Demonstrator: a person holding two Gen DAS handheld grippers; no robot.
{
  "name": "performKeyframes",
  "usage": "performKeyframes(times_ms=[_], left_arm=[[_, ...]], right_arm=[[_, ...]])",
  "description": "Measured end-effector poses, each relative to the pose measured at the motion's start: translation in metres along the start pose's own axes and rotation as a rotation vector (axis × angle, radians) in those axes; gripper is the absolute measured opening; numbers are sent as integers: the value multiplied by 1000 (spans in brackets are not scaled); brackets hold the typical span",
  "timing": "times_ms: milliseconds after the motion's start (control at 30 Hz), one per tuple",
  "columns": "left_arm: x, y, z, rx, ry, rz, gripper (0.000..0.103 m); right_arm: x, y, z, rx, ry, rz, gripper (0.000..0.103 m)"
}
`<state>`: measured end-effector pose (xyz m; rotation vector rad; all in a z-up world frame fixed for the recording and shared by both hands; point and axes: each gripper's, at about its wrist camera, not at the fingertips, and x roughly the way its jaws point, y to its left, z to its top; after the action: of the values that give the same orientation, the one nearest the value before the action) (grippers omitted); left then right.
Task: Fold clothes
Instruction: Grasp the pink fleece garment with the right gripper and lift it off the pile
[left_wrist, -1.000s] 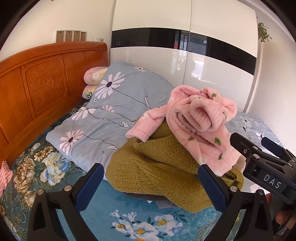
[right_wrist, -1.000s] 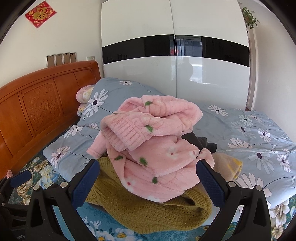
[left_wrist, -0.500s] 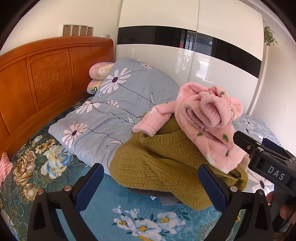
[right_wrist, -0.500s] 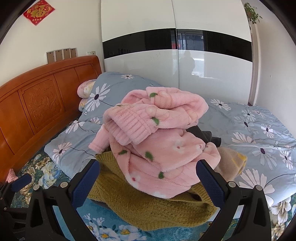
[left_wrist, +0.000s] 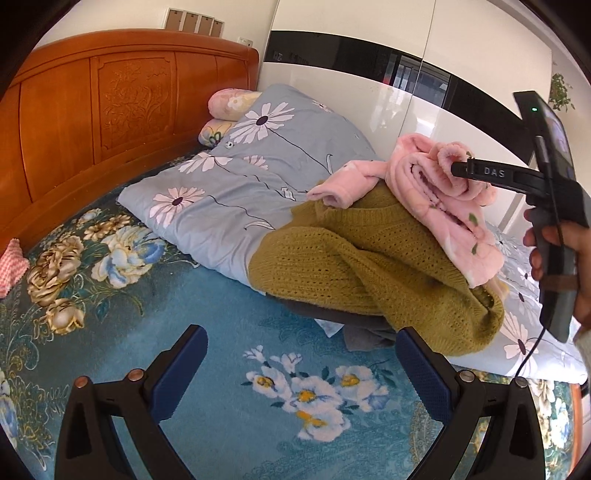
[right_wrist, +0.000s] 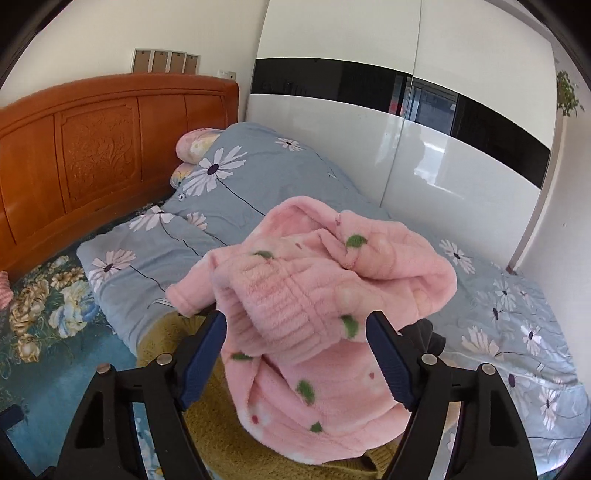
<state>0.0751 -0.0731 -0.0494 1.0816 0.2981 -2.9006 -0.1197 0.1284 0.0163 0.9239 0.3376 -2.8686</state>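
Note:
A pile of clothes lies on the bed: a pink fleece garment (left_wrist: 436, 192) on top of a mustard knit sweater (left_wrist: 351, 258), with a dark grey piece (left_wrist: 369, 332) underneath. My right gripper (right_wrist: 295, 321) is at the pile's top. Its jaws are closing around the ribbed cuff of the pink fleece garment (right_wrist: 332, 280), which fills the gap between the blue pads. In the left wrist view one black finger (left_wrist: 491, 171) of that gripper reaches into the pink folds. My left gripper (left_wrist: 299, 339) stands open over the blue floral sheet, short of the pile, with nothing between its fingers.
A blue-grey daisy quilt (left_wrist: 240, 177) runs behind the pile to two pillows (left_wrist: 229, 103) at the wooden headboard (left_wrist: 110, 110). A white and black wardrobe (left_wrist: 369, 103) stands beyond the bed. A hand (left_wrist: 554, 240) holds the right gripper. A pink checked cloth (left_wrist: 11, 262) lies far left.
The right gripper moved forward onto the pink garment and its jaws narrowed around the cuff. The left gripper sank toward the sheet and rolled; the pile now sits farther right in its view.

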Motion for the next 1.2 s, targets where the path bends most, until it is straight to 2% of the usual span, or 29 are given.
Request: performKeyframes(times_ms=[33,100,133,167,300,367,400,533,700,833,1000,1133,1200], left_arm=[[-5,3,-1,10,-17,18,103],[-17,9,-3,34,-52,42,103],[-22,14,-3,37,-63,47,103],[-27,19,-3,36,-71,50,103],[-37,37,-3,-24,-61,19,103],[-42,42,-5,-63,-59,-4,103],[-46,44,-6,-83,-65,-14,103],[-60,47,-12,-131,-77,-71,103],[-83,36,-14,-90,-96,-110,103],[-105,27,-17,-58,-122,-147,103],[-129,23,-21,-60,-151,-204,103],[-144,18,-26,-54,-172,-237,103],[-149,17,-30,-57,-170,-249,103]], right_arm=[[11,-3,3,27,33,-5,62],[24,-15,7,125,76,11,48],[25,-20,9,164,80,10,41],[23,-23,11,187,76,10,40],[-9,-39,27,236,-15,10,29],[-36,-52,37,245,-81,-17,20],[-53,-60,42,254,-112,-25,8],[-120,-94,64,291,-235,-58,7],[-224,-142,74,344,-393,-107,7],[-320,-181,68,401,-528,-149,7],[-437,-204,57,372,-687,-311,7],[-494,-209,58,346,-736,-370,7],[-489,-194,67,259,-688,-346,7]])
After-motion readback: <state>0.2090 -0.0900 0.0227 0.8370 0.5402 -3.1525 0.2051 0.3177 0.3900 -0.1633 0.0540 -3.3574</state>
